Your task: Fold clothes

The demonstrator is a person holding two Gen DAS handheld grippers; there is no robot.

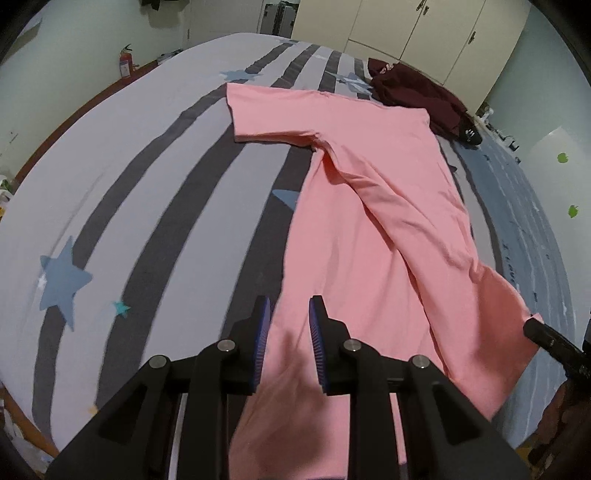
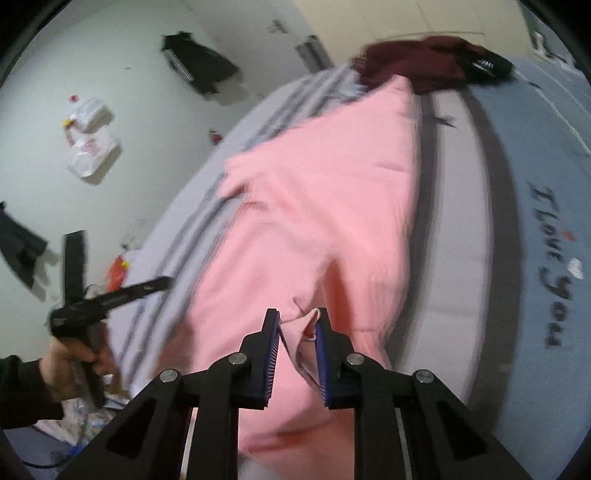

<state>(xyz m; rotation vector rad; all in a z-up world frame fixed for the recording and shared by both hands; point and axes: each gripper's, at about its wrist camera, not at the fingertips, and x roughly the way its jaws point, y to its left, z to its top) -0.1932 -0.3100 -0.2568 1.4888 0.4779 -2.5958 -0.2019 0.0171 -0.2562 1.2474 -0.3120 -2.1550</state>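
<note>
A pink T-shirt (image 1: 373, 206) lies on the striped bed sheet (image 1: 147, 177), one sleeve spread to the far left and its right side folded over across the body. My left gripper (image 1: 290, 306) hovers open over the shirt's near hem, with nothing between its blue pads (image 1: 263, 332). My right gripper (image 2: 297, 321) holds a bunched edge of the same pink T-shirt (image 2: 325, 192) between its partly closed pads and lifts it above the bed. The right gripper's tip also shows at the right edge of the left wrist view (image 1: 546, 336). The left gripper shows in the right wrist view (image 2: 110, 299).
A dark maroon garment (image 1: 413, 92) lies bunched at the far end of the bed, beside a black item (image 1: 469, 134). Wardrobe doors (image 1: 417, 26) stand behind. A red fire extinguisher (image 1: 125, 61) stands by the far left wall. Bags and clothes litter the floor (image 2: 88, 140).
</note>
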